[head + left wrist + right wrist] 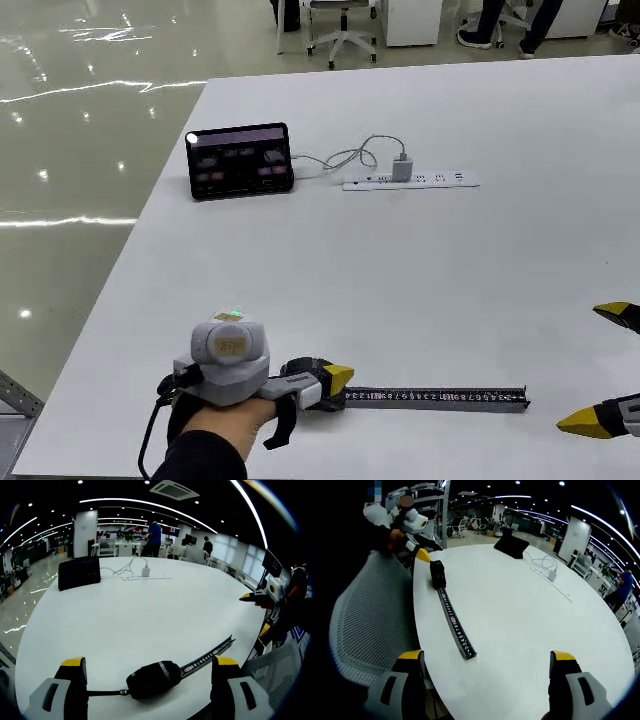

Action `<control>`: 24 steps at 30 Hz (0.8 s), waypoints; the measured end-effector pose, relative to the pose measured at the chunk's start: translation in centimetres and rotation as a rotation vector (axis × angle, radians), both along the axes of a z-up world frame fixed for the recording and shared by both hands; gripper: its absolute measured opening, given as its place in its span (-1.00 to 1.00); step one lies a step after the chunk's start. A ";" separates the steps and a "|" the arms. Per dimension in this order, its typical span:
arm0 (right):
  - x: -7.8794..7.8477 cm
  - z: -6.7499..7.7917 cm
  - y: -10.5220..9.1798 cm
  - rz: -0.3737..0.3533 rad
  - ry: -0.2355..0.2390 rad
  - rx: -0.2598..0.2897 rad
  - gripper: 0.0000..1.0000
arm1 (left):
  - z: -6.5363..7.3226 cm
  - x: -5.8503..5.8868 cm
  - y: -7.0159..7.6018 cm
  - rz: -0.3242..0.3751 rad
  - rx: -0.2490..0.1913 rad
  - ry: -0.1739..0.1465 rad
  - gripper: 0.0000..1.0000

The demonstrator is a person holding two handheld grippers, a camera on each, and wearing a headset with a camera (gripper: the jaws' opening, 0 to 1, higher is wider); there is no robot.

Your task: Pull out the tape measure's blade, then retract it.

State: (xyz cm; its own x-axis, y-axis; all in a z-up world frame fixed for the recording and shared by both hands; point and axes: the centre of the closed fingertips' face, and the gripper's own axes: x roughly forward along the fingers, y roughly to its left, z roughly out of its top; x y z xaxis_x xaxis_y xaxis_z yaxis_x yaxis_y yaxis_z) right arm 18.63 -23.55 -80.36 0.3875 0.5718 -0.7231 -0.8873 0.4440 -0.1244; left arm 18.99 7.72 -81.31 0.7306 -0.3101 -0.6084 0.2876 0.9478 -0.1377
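**Blade out, retract is next**

Near-left, at the table [420, 280] edge: the left gripper [149, 662] has its jaws wide. The case [152, 679] lies between them, and as far as I can see it touches neither. The blade [435, 398] runs right from the case along the near edge, flat on the table, numbers up. Near-right: the right gripper [487, 655] is also spread wide and holds nothing. The blade end [468, 654] lies just ahead of it, closer to one jaw than the other. Far-left: tablet [241, 160] with a power strip [410, 181] to its right, both well apart from the work.

My read: pull-out looks done, retract not yet begun. Next move needs the left jaws closed on the case and the lock let go. The right could pinch the blade end to brake the return.
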 end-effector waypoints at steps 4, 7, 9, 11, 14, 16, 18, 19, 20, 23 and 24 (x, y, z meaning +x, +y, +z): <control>0.3 -0.2 0.7 0.033 0.007 -0.012 1.00 | -0.6 -0.2 -0.4 0.040 0.008 0.002 1.00; 0.4 -0.5 1.3 0.084 -0.002 -0.036 0.95 | -0.9 -0.4 -0.2 0.061 0.017 -0.024 0.97; 0.5 -0.5 1.7 0.099 -0.006 -0.044 0.94 | -1.2 -0.6 -0.2 0.053 0.039 -0.017 0.99; 0.7 -0.6 2.1 0.106 0.001 -0.044 0.95 | -1.4 -0.4 -0.4 0.050 0.030 -0.011 1.00; 0.9 -0.7 2.4 0.124 0.007 -0.054 0.94 | -1.9 -0.4 -0.7 0.045 0.034 0.000 1.00; 0.9 -0.9 2.6 0.139 0.016 -0.059 0.94 | -2.0 -0.2 -0.9 0.050 0.029 -0.003 1.00; 0.8 -1.2 2.7 0.155 0.029 -0.066 0.88 | -2.3 -0.1 -1.2 0.040 0.022 -0.003 1.00; 0.7 -1.5 2.7 0.169 0.037 -0.074 0.85 | -2.5 -0.2 -1.5 0.032 0.022 0.008 1.00; 0.7 -1.8 2.8 0.179 0.043 -0.082 0.83 | -2.7 -0.3 -1.6 0.023 0.031 0.013 1.00; 0.1 -2.7 3.2 0.227 0.075 -0.110 0.79 | -3.0 -0.3 -1.7 0.005 0.039 0.013 1.00; 0.0 -3.0 3.2 0.237 0.076 -0.119 0.72 | -2.9 -0.3 -1.8 0.000 0.043 0.009 1.00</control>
